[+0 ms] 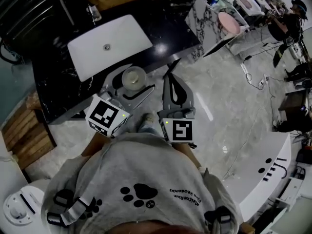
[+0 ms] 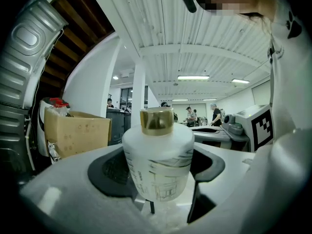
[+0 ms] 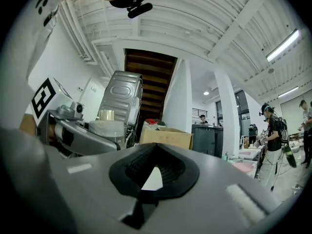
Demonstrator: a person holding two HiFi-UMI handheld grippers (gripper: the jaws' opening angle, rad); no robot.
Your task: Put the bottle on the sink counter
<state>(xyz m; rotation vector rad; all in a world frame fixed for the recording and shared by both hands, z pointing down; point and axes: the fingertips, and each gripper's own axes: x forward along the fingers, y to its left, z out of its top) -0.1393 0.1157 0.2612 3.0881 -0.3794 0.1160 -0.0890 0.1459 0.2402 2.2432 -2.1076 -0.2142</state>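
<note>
The left gripper (image 2: 161, 173) is clenched on the bottle (image 2: 157, 152), its jaws pressing both sides of the white body; the bottle stands upright, gold cap on top; in the head view it shows at the front edge of the dark sink counter (image 1: 58, 84), near the white basin (image 1: 109, 45); the right gripper (image 3: 155, 173) is closed on nothing, just beside it.

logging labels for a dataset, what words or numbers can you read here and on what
shirt: two lines of print beside a paw, too blurred to read
bottle: fine print by a line drawing, too small to read
left cube, right cube: marker squares only, no words
nothing else readable
</note>
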